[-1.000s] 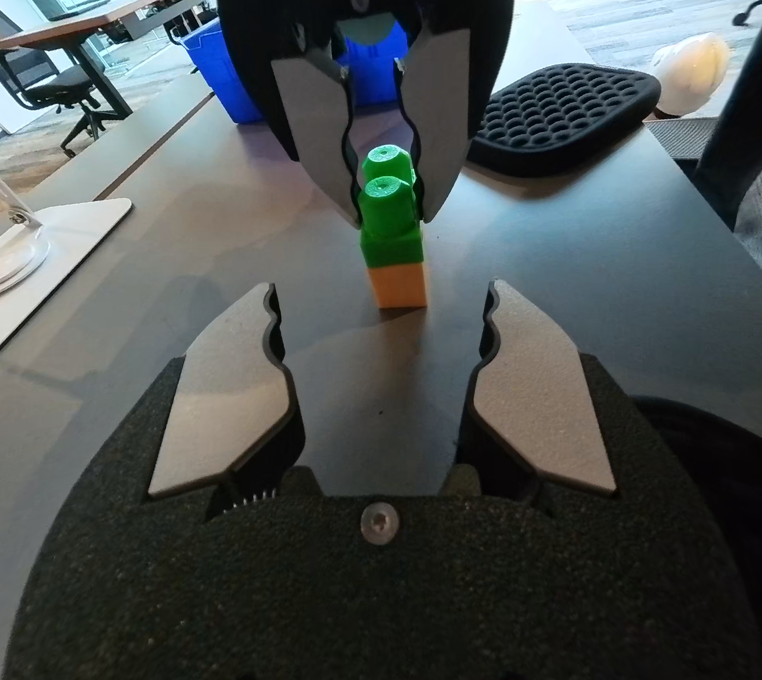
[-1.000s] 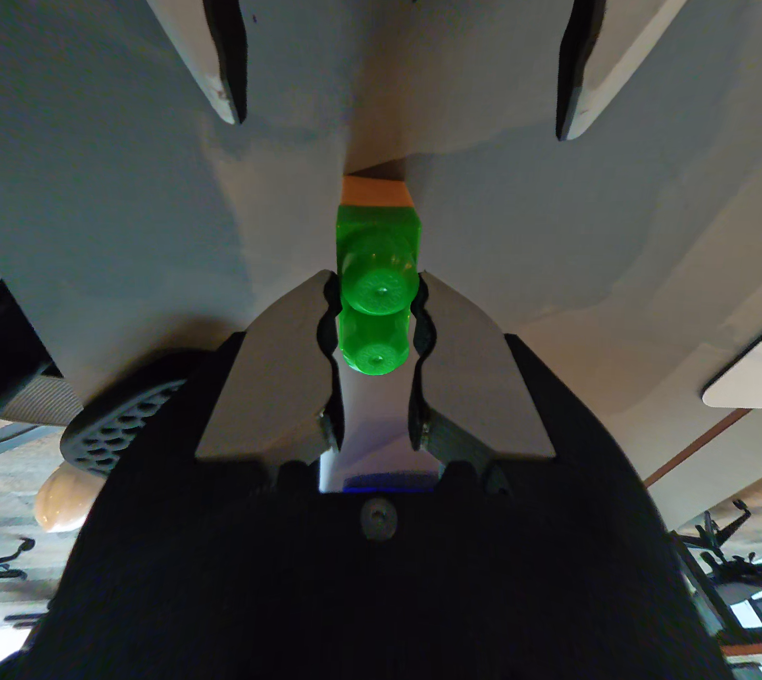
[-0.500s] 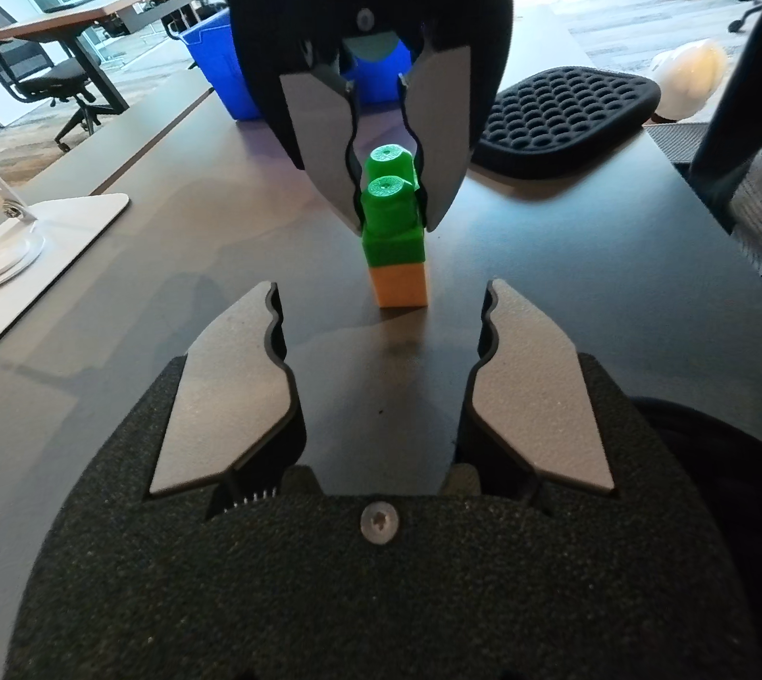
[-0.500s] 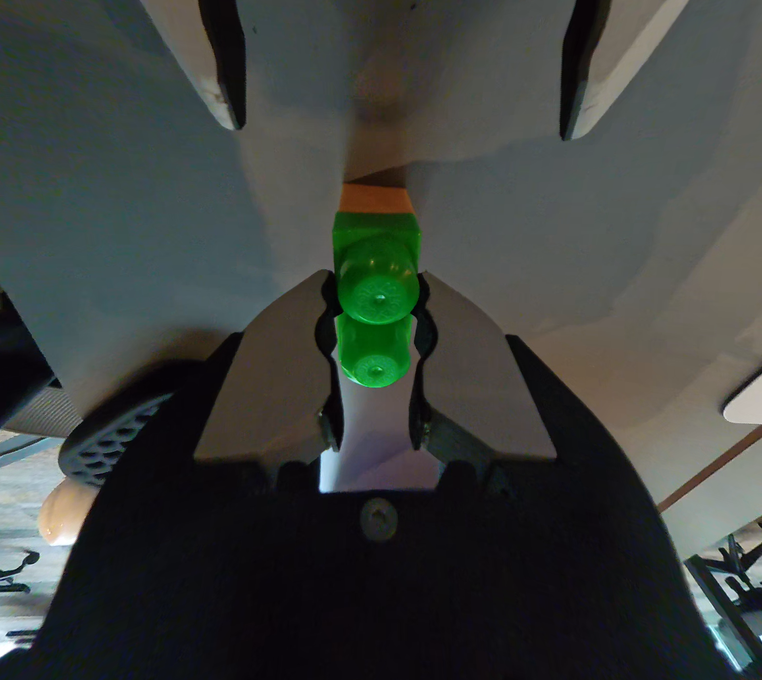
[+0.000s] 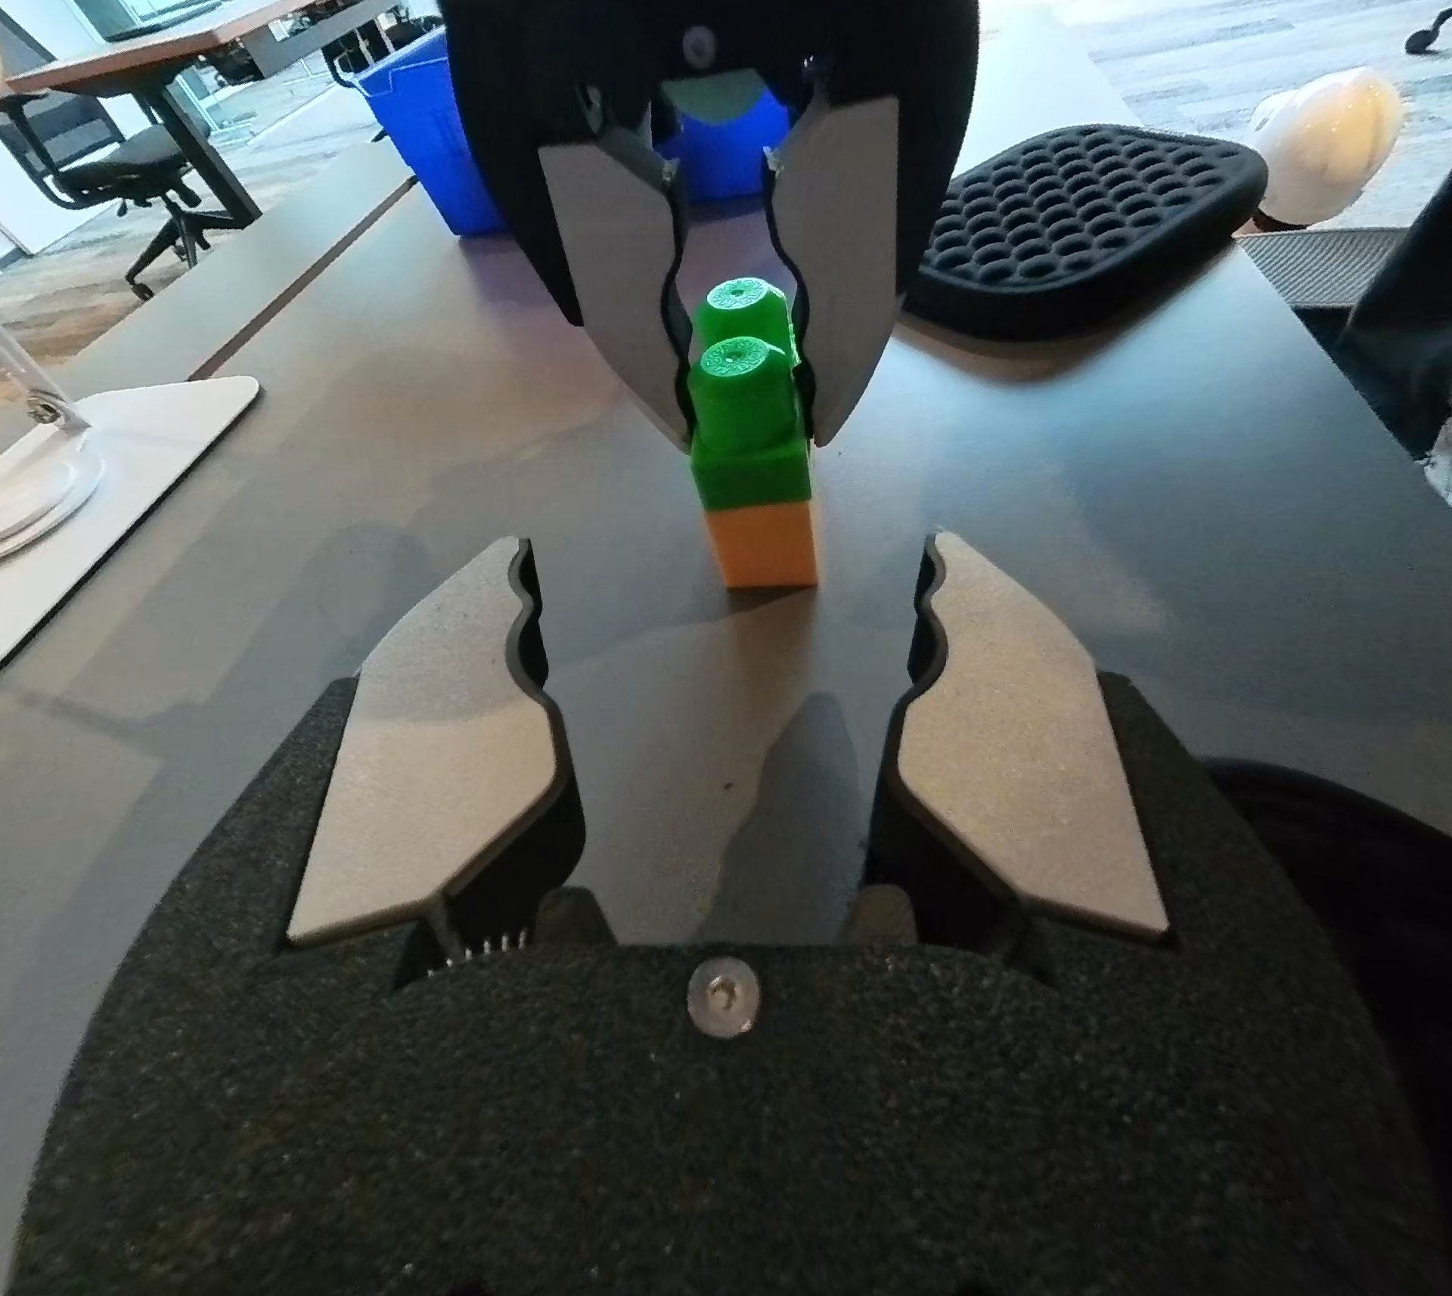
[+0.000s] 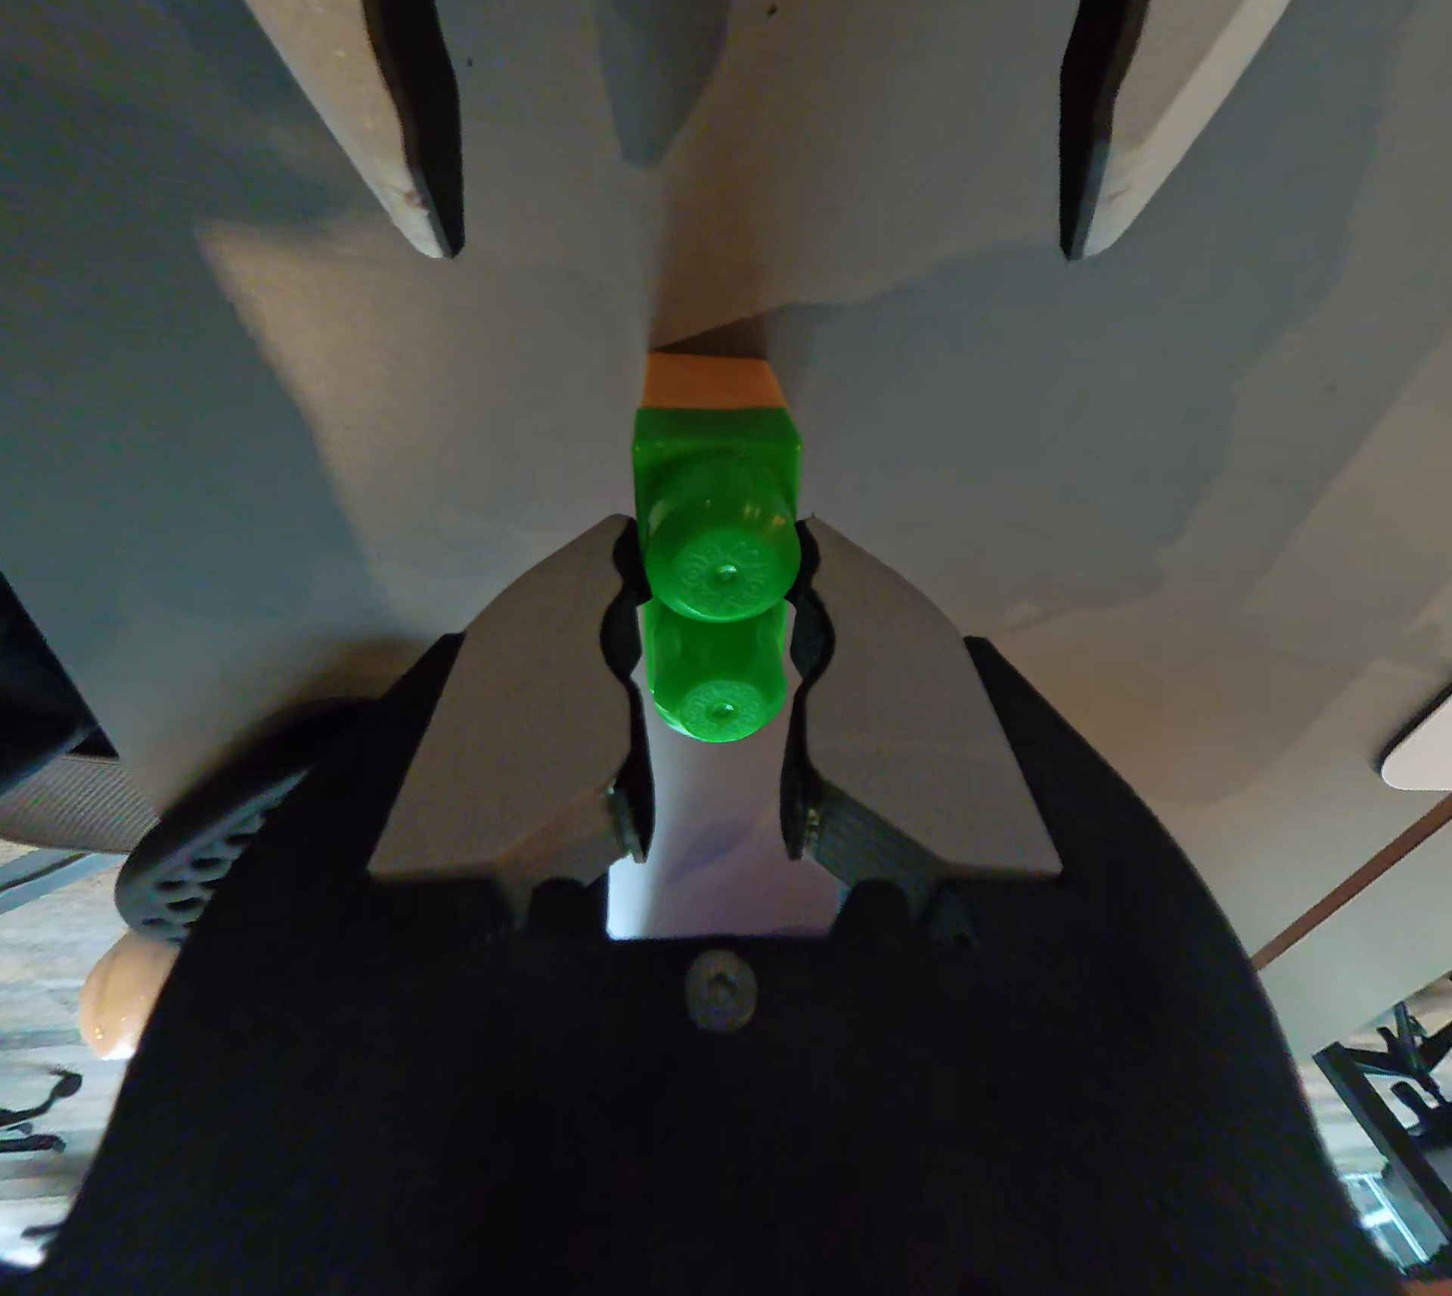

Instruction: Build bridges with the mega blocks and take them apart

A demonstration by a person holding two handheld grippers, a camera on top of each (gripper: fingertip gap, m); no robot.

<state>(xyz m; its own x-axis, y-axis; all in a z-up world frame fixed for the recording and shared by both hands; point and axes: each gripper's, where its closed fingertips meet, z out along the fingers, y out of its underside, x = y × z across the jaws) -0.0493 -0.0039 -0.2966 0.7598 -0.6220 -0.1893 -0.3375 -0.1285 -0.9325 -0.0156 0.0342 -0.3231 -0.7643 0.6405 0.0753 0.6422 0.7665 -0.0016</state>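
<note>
At frame centre, the right gripper (image 6: 719, 543) is still clamping the green block (image 5: 746, 425) atop the orange block (image 5: 766, 547); nothing has separated yet. The left gripper (image 5: 727, 618) is waiting, spread wide.

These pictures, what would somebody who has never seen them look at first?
Most likely the bright green block in the middle of the grey table, stacked on an orange block. The right gripper reaches down from above and pinches the green block's studs, while the left gripper waits wide open just in front of the little tower.
</note>
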